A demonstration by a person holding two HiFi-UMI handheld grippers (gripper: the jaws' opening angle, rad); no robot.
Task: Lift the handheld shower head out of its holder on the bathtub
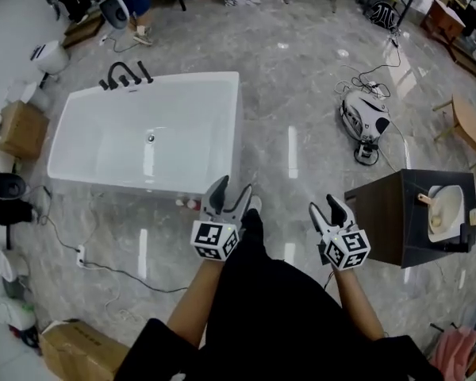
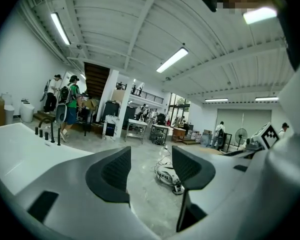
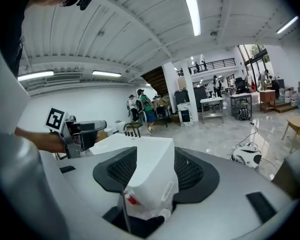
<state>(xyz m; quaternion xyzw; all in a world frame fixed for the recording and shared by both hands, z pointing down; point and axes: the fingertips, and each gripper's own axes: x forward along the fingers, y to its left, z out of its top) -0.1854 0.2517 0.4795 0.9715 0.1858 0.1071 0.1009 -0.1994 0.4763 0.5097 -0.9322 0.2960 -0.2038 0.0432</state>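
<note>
A white bathtub (image 1: 147, 137) stands on the grey floor ahead of me. A black tap set with the handheld shower head (image 1: 127, 74) rises from the tub's far left rim; the black fittings (image 2: 47, 133) show small in the left gripper view, and as black posts (image 3: 132, 133) in the right gripper view. My left gripper (image 1: 230, 190) is open and empty, held in the air near the tub's near right corner. My right gripper (image 1: 327, 207) is also open and empty, further right over the floor. Both are far from the shower head. Between the right gripper's jaws (image 3: 150, 166) the tub's corner (image 3: 150, 159) shows behind.
A white floor machine (image 1: 363, 117) with cables lies to the right. A dark cabinet with a basin (image 1: 397, 213) stands beside my right gripper. Cardboard boxes (image 1: 20, 129) sit left of the tub, and a cable (image 1: 103, 264) runs along the floor. People (image 2: 70, 99) stand at the back.
</note>
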